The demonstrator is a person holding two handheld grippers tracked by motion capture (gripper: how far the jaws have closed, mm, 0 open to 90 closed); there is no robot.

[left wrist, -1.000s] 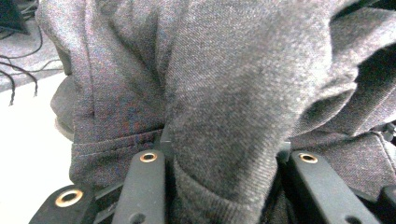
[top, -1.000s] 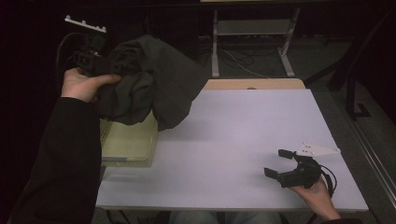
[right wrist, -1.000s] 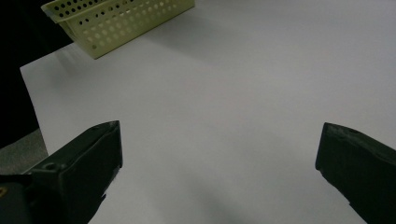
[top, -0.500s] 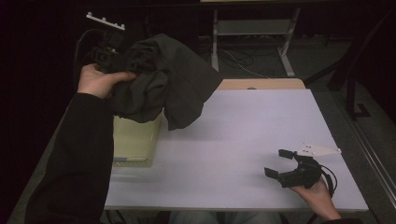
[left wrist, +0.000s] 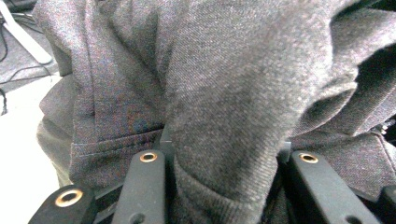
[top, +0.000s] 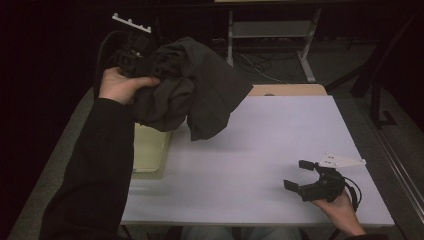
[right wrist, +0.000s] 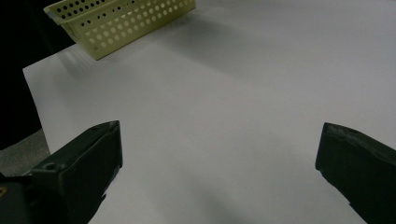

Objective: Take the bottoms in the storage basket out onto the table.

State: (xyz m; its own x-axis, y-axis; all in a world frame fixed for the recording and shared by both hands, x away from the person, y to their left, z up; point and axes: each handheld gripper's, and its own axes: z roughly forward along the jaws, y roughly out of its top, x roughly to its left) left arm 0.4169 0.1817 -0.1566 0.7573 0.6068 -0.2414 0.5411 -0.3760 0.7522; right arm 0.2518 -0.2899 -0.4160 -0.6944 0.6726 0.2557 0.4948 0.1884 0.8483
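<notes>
A dark grey garment (top: 195, 95) hangs bunched in the air over the table's back left, above a pale yellow perforated basket (top: 150, 150). My left gripper (top: 135, 57) is raised there, shut on the garment. In the left gripper view a thick fold of the garment (left wrist: 224, 93) is pinched in my left gripper (left wrist: 229, 158), between its black jaws. My right gripper (top: 297, 174) rests low over the white table (top: 260, 150) near the front right, open and holding nothing. In the right gripper view my right gripper (right wrist: 219, 158) has its jaws wide apart over bare table, with the basket (right wrist: 116, 23) farther off.
A tan tabletop (top: 287, 90) adjoins the white table's far edge. Beyond it a metal frame (top: 270, 30) and cables lie on the dark floor. The white table's middle and right side give free room.
My left hand has carried the garment to the right, so it now hangs farther over the table. The right gripper has stayed where it was.
</notes>
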